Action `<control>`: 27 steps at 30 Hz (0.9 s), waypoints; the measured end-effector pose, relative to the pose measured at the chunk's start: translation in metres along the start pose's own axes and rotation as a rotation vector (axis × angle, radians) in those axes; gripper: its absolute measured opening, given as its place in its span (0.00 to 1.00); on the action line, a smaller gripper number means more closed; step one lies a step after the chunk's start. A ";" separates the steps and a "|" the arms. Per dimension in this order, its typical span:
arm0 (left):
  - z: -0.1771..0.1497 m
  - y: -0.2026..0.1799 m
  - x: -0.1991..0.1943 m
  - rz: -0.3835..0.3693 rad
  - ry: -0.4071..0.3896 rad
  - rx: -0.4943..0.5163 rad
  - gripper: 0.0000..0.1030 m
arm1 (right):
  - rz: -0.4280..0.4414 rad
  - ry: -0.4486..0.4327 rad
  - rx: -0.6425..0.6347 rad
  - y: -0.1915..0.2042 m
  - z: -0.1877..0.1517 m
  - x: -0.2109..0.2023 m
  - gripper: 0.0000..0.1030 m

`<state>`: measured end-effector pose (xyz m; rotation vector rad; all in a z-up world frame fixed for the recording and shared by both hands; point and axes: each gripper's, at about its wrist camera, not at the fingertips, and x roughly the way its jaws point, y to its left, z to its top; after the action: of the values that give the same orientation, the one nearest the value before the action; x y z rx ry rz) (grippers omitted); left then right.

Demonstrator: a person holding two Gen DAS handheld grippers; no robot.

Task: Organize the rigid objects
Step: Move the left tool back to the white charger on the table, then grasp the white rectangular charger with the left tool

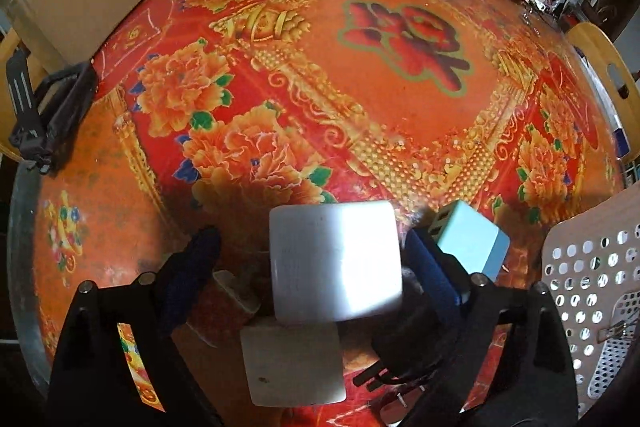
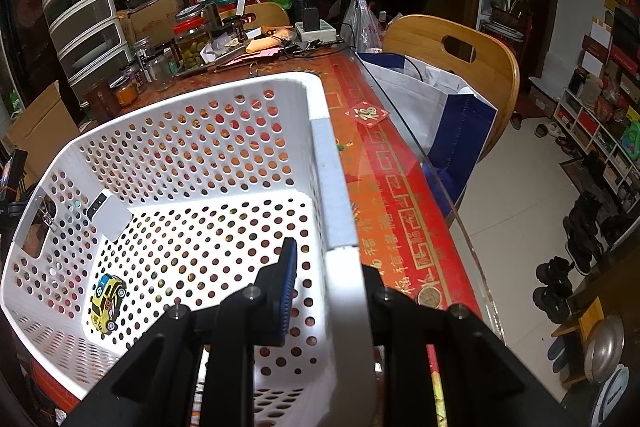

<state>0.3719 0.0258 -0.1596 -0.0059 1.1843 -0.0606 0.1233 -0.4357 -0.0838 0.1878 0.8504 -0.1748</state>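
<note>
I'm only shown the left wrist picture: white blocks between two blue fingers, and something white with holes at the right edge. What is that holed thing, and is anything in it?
Observer: It is a white perforated basket. A yellow toy car lies on its floor, and a white USB charger rests by the left wall near the handle slot.
Operator: Is the other hand doing anything?
Observer: Yes. The right gripper is shut on the basket's near right wall, with one of its fingers inside the basket and the other outside.
</note>
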 end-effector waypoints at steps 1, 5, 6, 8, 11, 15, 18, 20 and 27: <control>0.000 -0.002 0.000 0.011 -0.004 0.004 0.82 | -0.001 0.000 0.000 0.000 0.000 0.000 0.19; 0.000 -0.005 -0.002 0.034 -0.024 0.014 0.68 | -0.002 0.000 -0.002 0.001 0.000 0.000 0.19; -0.001 -0.005 -0.003 0.037 -0.026 0.013 0.68 | -0.001 0.000 -0.002 0.000 0.000 0.000 0.19; -0.002 -0.006 -0.004 0.040 -0.040 0.016 0.68 | -0.001 0.000 -0.001 0.000 0.000 0.000 0.19; -0.004 -0.007 -0.011 0.037 -0.084 0.014 0.54 | -0.001 -0.001 -0.001 0.000 0.000 0.000 0.19; -0.004 -0.013 -0.018 0.084 -0.114 0.027 0.53 | 0.003 -0.001 -0.002 0.000 0.001 0.000 0.19; -0.006 -0.019 -0.020 0.099 -0.132 0.036 0.53 | 0.006 -0.001 -0.004 0.000 0.000 0.000 0.19; -0.007 -0.019 -0.026 0.106 -0.159 0.027 0.53 | 0.006 -0.001 -0.004 0.000 0.000 -0.001 0.19; -0.020 -0.026 -0.065 0.198 -0.329 0.032 0.53 | 0.011 -0.005 -0.002 -0.002 0.000 0.000 0.19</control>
<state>0.3281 0.0033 -0.1062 0.1253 0.8500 0.0927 0.1225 -0.4370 -0.0838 0.1900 0.8448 -0.1639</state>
